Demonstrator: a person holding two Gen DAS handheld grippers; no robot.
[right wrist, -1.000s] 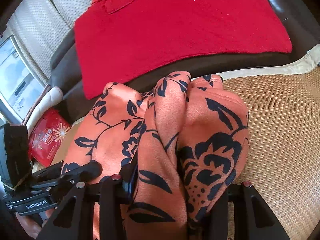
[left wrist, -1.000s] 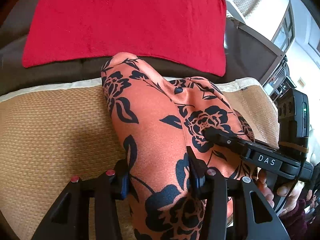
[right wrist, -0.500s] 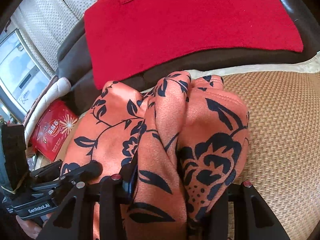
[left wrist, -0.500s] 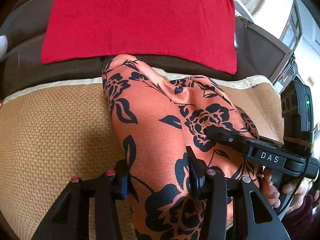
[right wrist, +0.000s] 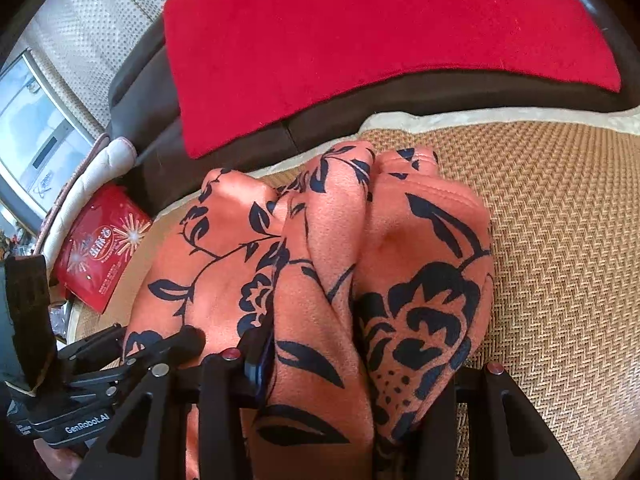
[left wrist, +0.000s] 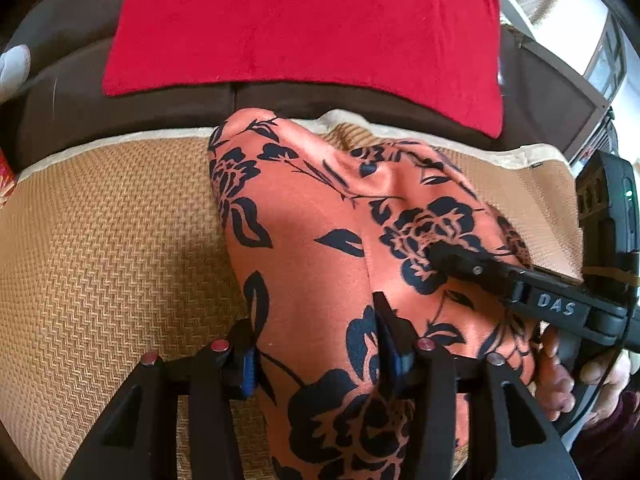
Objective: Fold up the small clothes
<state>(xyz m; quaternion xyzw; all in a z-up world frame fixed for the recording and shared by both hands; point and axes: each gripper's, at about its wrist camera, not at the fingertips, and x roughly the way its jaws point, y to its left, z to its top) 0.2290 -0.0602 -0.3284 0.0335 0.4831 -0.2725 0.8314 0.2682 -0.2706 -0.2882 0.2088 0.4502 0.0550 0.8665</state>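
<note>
An orange garment with a black flower print [left wrist: 320, 248] hangs bunched between both grippers above a woven tan mat [left wrist: 100, 240]. My left gripper [left wrist: 316, 356] is shut on a thick fold of it. My right gripper [right wrist: 352, 372] is shut on another bunched fold of the same garment [right wrist: 400, 264]. The right gripper's finger [left wrist: 472, 264] shows in the left wrist view, pressed into the cloth. The left gripper's finger [right wrist: 172, 344] shows at the lower left of the right wrist view. The garment's far end droops toward the mat's back edge.
A red towel [left wrist: 304, 24] lies over the dark brown sofa back [left wrist: 60, 96] behind the mat. A red packet [right wrist: 100, 248] and a white cushion [right wrist: 80, 184] lie to the left of the mat. A window [right wrist: 32, 120] is beyond.
Both grippers have lifted and moved back a little with the garment; more of the mat and the sofa back shows behind it. Both grips are unchanged.
</note>
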